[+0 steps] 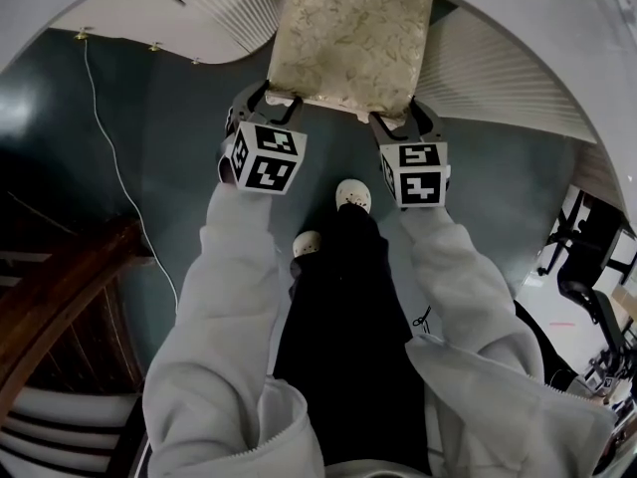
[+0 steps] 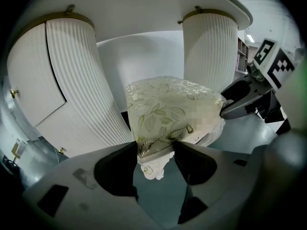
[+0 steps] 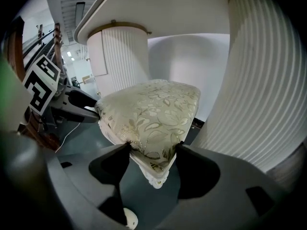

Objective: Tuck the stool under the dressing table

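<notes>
The stool stands on the dark teal floor in the knee gap of the white dressing table, between its two fluted pedestals. Its far part reaches in between them, while the near edge is still out in front of the table. The seat is a cushion with a pale gold leaf pattern, on a white carved frame.

The left gripper grips the near left corner of the stool. In the left gripper view its jaws stand fairly wide, one on each side of that corner of the cushion, pressing on it, with the carved white leg top showing just below. The right gripper holds the near right corner in the same way. In the right gripper view its jaws are set wide against both sides of the cushion corner. Each gripper view shows the other gripper at the opposite near corner.

The person's light grey sleeves reach forward to the grippers. Two white shoes stand on the floor just near of the stool. A thin white cable runs across the floor on the left, beside dark wooden furniture.
</notes>
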Tool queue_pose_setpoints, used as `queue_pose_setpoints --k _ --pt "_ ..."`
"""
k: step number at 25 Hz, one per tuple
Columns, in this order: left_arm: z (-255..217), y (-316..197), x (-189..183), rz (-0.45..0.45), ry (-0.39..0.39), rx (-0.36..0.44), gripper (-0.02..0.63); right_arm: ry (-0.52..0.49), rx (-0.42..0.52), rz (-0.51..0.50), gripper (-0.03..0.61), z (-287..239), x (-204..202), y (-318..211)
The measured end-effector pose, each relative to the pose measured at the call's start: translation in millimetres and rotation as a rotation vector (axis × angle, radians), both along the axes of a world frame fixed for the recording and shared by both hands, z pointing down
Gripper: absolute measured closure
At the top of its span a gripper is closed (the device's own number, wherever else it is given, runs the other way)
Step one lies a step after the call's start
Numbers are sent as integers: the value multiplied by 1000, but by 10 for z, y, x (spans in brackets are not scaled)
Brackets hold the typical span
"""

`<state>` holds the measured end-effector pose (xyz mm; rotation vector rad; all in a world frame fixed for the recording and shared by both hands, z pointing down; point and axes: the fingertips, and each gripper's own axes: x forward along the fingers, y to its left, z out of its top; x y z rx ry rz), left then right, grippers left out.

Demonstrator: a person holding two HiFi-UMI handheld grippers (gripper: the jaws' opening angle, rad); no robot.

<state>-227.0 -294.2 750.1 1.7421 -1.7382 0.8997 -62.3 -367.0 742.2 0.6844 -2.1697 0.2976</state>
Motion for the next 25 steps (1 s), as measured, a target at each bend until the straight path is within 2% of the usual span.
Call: queue_pose_setpoints --k 6,12,20,25 --pt "-87 -426 -305 -17 -7 23 382 -39 28 -17 227 -77 -321 -444" --pt "-40 -366 -214 21 -1 24 386 -40 34 43 229 -38 -192 -283" --pt "-64 -634 -354 18 -1 46 388 -67 74 77 230 -67 -316 -505" --pt "-163 -850 -596 -9 10 64 390 -75 91 74 230 -182 -565 -726"
